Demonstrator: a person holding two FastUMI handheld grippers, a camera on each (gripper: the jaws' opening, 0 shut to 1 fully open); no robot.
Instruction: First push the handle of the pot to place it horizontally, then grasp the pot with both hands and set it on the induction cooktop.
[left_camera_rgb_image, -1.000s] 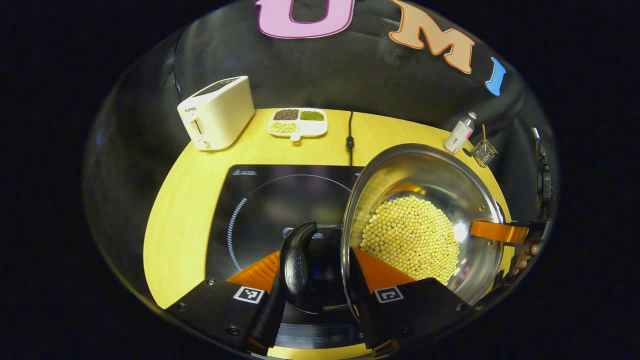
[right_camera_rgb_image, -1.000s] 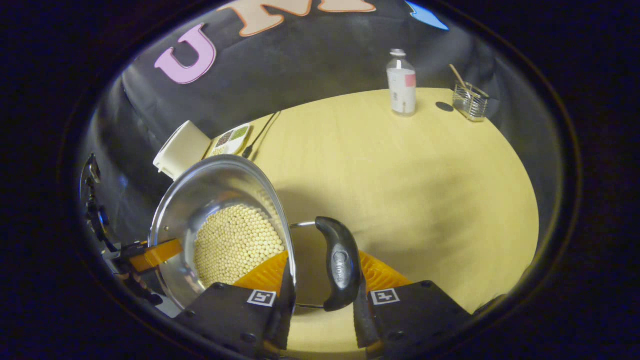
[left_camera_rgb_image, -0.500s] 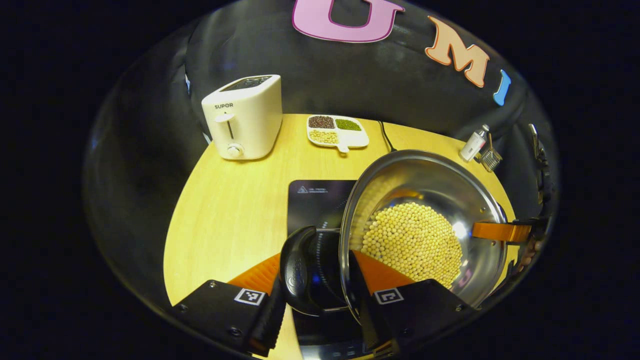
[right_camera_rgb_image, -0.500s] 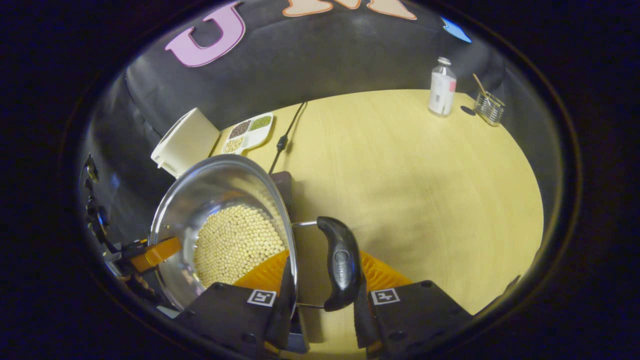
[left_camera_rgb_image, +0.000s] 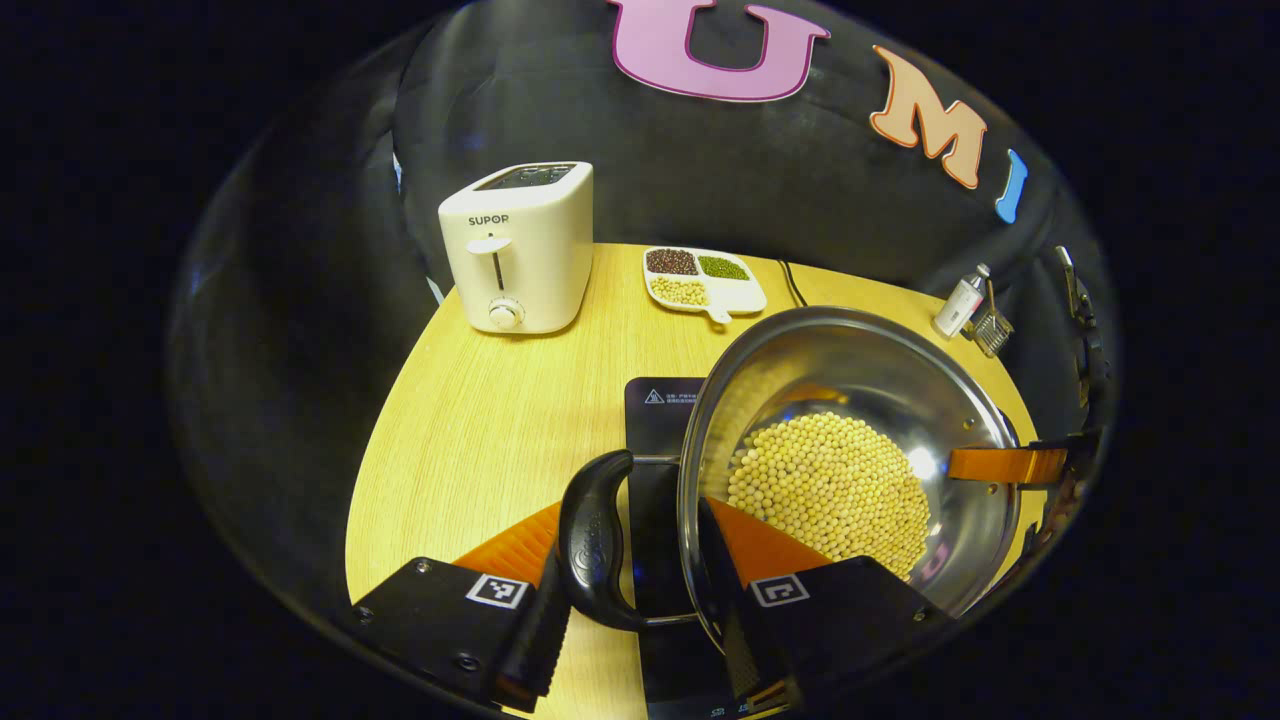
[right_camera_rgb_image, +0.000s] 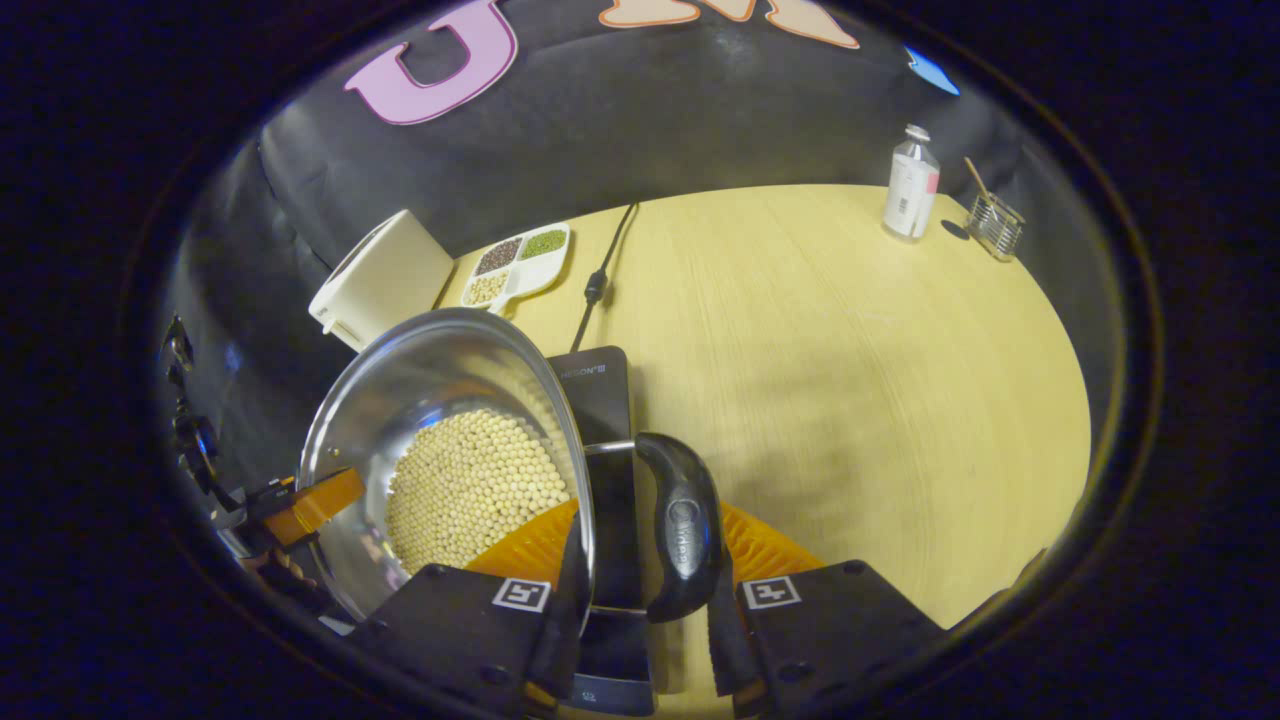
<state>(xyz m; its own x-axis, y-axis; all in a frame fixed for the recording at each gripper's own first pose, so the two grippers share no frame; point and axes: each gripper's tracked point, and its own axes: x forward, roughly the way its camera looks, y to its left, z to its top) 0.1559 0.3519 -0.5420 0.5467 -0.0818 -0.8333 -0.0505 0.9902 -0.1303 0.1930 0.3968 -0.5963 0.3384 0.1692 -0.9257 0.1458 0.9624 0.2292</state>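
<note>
- since the earlier frames the pot has travelled with both grippers; much less of the induction cooktop shows in the left gripper view, and its dark edge has come into the right gripper view under the pot.
- left gripper: its fingers straddle the pot's rim and the black left handle, closed on them.
- right gripper: its fingers clamp the rim and the black right handle the same way.
- pot holds pale yellow beans and sits over the cooktop; whether it touches the glass cannot be told.
- farther on the desk: a white toaster, a divided dish, a bottle and a wire holder.
</note>
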